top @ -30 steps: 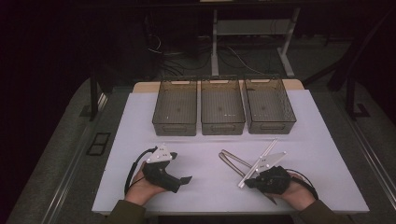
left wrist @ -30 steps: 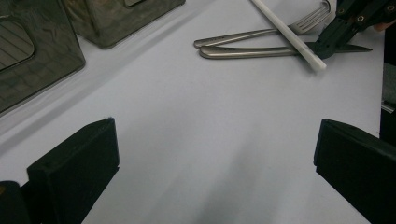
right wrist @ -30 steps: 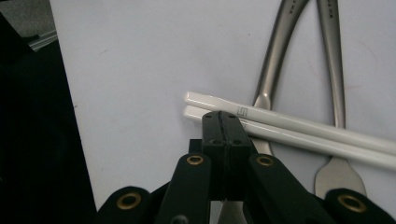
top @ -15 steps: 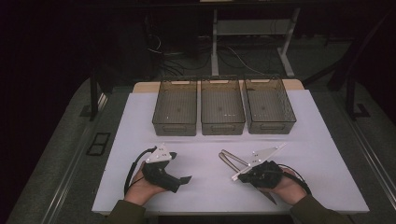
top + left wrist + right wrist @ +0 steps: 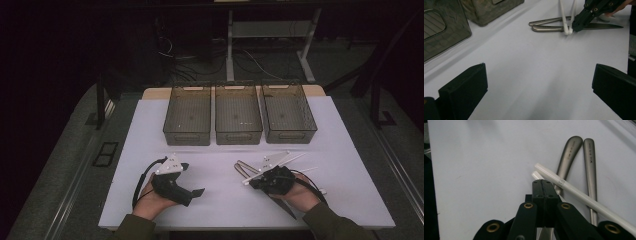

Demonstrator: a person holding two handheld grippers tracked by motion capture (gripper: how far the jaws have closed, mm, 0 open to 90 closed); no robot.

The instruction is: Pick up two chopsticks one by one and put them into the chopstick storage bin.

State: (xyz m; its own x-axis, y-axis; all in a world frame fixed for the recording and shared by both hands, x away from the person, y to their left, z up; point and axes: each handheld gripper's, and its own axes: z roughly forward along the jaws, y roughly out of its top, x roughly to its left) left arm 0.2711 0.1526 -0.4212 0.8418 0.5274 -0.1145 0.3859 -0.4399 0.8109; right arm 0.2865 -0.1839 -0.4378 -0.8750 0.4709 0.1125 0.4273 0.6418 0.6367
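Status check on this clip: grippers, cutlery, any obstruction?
Left gripper open, idle. Right gripper shut, tips at white chopsticks. Two metal handles underneath. Three bins behind.

Two white chopsticks (image 5: 574, 191) lie crossed over two grey metal handles (image 5: 590, 162) on the white table.

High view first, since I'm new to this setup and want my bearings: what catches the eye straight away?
Three see-through bins stand side by side at the far edge of the white table. Nearer the person, the right claw, its jaws shut, sits over two metal handles and white sticks lying crossed at the right. The left claw rests open at the left.
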